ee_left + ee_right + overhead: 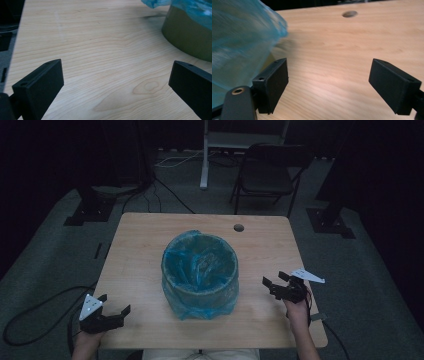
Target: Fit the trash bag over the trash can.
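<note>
Bin first: the round olive-green waste bin [200,290], lined with a crinkled translucent blue plastic bag [200,262], stands upright near the middle of the pale wooden table [145,250], slightly toward your edge. The bag's rim is folded over the bin's lip and hangs down its outer wall, reaching the tabletop at the front.

Your left gripper [114,306] sits near the table's front left corner, well apart from the bin, with its jaws spread wide and nothing between them. In the left gripper view you see bare wood grain between the jaws, and the bin's green wall [187,37] lies ahead at the upper right under the blue plastic.

Your right gripper [275,279] hovers just beside the bin's right side, jaws likewise wide apart and empty. In the right gripper view the blue bag [242,45] bulges close against the left-hand jaw; whether they touch, you cannot tell. A round cable hole [238,227] lies near the table's far edge.
</note>
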A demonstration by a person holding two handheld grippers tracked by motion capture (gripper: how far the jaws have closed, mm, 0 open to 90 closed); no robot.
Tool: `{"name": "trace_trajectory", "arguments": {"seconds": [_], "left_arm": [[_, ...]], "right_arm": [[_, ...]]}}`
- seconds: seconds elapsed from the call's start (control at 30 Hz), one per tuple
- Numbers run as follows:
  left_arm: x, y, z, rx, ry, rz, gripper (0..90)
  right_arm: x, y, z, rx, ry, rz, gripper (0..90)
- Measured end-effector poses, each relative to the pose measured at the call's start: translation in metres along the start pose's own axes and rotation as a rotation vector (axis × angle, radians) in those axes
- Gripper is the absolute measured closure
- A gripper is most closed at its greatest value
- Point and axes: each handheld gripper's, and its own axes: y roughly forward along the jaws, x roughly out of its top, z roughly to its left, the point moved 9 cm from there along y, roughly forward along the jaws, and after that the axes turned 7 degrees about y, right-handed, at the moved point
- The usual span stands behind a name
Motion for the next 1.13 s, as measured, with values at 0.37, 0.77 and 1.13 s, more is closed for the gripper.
{"name": "trace_trajectory", "arguments": {"seconds": [0.37,0.77,1.13], "left_arm": [[-0.013,-0.015,0.014,0.092,0.015,0.027,0.3],[-0.013,-0.031,0.025,0.166,-0.033,-0.04,0.3],[-0.016,-0.033,0.026,0.193,-0.047,-0.053,0.3]], "right_arm": [[-0.034,-0.028,-0.04,-0.105,0.049,0.007,15.4],[-0.055,-0.067,-0.074,-0.197,0.113,-0.024,15.4],[-0.062,-0.073,-0.084,-0.221,0.141,-0.029,15.4]]}}
